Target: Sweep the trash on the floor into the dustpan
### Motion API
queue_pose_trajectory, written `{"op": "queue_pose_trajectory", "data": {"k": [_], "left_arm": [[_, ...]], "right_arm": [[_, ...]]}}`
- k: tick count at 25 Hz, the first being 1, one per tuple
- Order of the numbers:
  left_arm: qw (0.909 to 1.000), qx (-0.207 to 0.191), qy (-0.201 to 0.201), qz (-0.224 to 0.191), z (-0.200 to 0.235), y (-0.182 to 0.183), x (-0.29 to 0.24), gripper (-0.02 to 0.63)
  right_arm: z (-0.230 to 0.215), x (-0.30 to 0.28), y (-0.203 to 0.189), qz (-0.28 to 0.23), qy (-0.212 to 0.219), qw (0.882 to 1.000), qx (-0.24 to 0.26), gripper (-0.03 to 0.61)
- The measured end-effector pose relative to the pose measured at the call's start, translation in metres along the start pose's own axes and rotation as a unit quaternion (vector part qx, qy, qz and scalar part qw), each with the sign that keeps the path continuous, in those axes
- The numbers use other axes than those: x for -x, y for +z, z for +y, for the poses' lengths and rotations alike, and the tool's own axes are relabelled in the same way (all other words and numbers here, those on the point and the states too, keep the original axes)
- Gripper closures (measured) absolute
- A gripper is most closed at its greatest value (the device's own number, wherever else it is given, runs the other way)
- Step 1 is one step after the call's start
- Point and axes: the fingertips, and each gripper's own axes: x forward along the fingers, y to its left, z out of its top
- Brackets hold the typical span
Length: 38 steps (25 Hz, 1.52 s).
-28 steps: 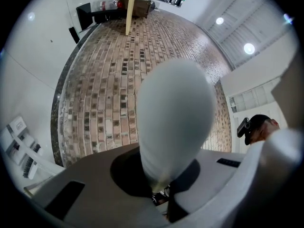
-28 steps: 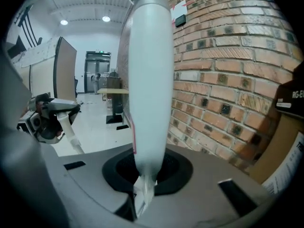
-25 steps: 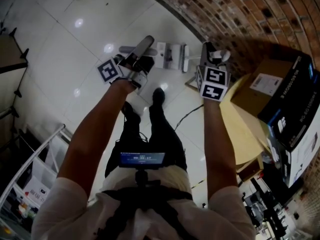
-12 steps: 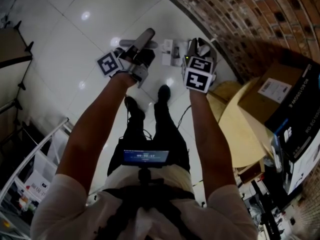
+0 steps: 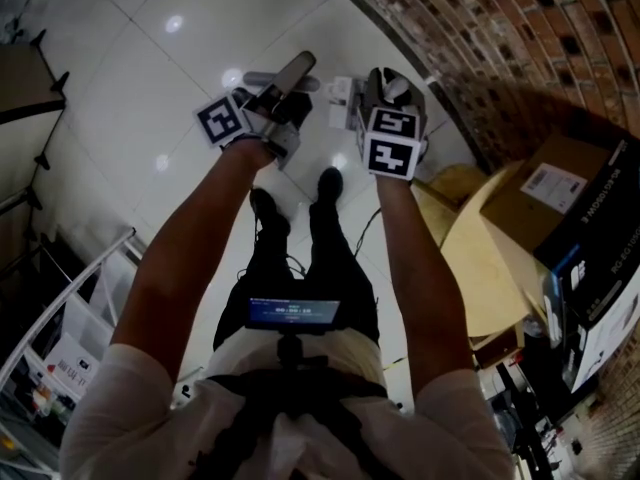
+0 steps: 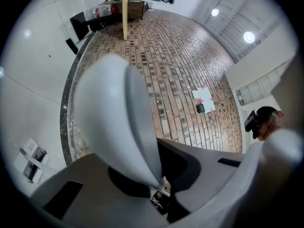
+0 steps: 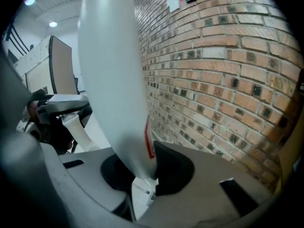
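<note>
The right claw [image 7: 145, 172] has swung across from beside the brick wall [image 5: 520, 38] toward the left claw [image 6: 159, 184], and now sits just beside it and the grey handle [image 6: 114, 118] it grips. Its jaws have just been opening a little, with the white handle [image 7: 114, 80] between them. The white pieces [image 5: 340, 96] on the floor [image 5: 150, 68] now lie partly behind it.
</note>
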Motion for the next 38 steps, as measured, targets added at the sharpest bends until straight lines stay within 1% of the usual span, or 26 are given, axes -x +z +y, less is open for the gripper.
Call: {"op": "queue_pose_trajectory", "data": {"k": [2, 5, 6, 9, 11, 12, 13, 15, 18, 20, 22, 23, 27, 30, 33, 36, 38], "left_arm": [[0.9999, -0.009, 0.007, 0.003, 0.002, 0.002, 0.003, 0.585], [0.999, -0.035, 0.014, 0.023, 0.001, 0.003, 0.004, 0.565], [0.9986, -0.04, 0.014, 0.031, 0.001, 0.002, 0.004, 0.548], [0.9984, -0.04, 0.007, 0.038, -0.001, 0.003, 0.003, 0.545], [0.9987, -0.038, 0.007, 0.034, 0.0, 0.007, 0.005, 0.545], [0.9987, -0.038, 0.005, 0.033, 0.0, 0.009, 0.006, 0.545], [0.9988, -0.036, 0.004, 0.033, 0.0, 0.01, 0.007, 0.545], [0.9989, -0.033, 0.001, 0.034, 0.0, 0.011, 0.007, 0.545], [0.9988, -0.035, -0.001, 0.036, -0.001, 0.011, 0.007, 0.545], [0.9987, -0.033, -0.002, 0.038, -0.001, 0.01, 0.007, 0.545], [0.9988, -0.029, -0.002, 0.039, -0.001, 0.01, 0.007, 0.545], [0.9989, -0.027, -0.002, 0.04, 0.0, 0.01, 0.008, 0.545], [0.9988, -0.026, -0.001, 0.042, 0.0, 0.009, 0.008, 0.545], [0.9988, -0.026, 0.001, 0.041, 0.0, 0.01, 0.008, 0.545], [0.9987, -0.027, 0.003, 0.043, 0.002, 0.009, 0.008, 0.545], [0.9986, -0.033, 0.01, 0.041, 0.004, 0.011, 0.009, 0.543], [0.9984, -0.039, 0.017, 0.037, 0.005, 0.014, 0.01, 0.516]], "right_arm": [[0.01, -0.002, 0.001, -0.002, 0.024, 1.0, 0.003, 0.517], [0.037, -0.003, 0.001, -0.008, 0.09, 0.996, 0.019, 0.488], [0.047, -0.002, 0.002, -0.011, 0.112, 0.993, 0.027, 0.482], [0.066, 0.0, 0.002, -0.017, 0.162, 0.986, 0.045, 0.458], [0.072, 0.0, 0.005, -0.018, 0.189, 0.981, 0.045, 0.456], [0.074, 0.0, 0.005, -0.016, 0.204, 0.978, 0.046, 0.441], [0.076, 0.001, 0.004, -0.012, 0.221, 0.974, 0.049, 0.429], [0.079, 0.002, 0.003, -0.003, 0.256, 0.965, 0.056, 0.43], [0.083, 0.004, 0.002, 0.007, 0.294, 0.954, 0.059, 0.423], [0.085, 0.006, 0.004, 0.013, 0.324, 0.945, 0.04, 0.399], [0.086, 0.01, 0.003, 0.022, 0.36, 0.933, 0.016, 0.359], [0.087, 0.012, 0.002, 0.027, 0.373, 0.927, 0.012, 0.357], [0.092, 0.014, -0.004, 0.044, 0.398, 0.915, 0.043, 0.355], [0.097, 0.014, -0.006, 0.05, 0.407, 0.91, 0.054, 0.351], [0.098, 0.013, -0.009, 0.053, 0.406, 0.911, 0.054, 0.351], [0.096, 0.014, -0.011, 0.051, 0.399, 0.914, 0.048, 0.339], [0.094, 0.015, -0.012, 0.05, 0.394, 0.917, 0.043, 0.325]]}}
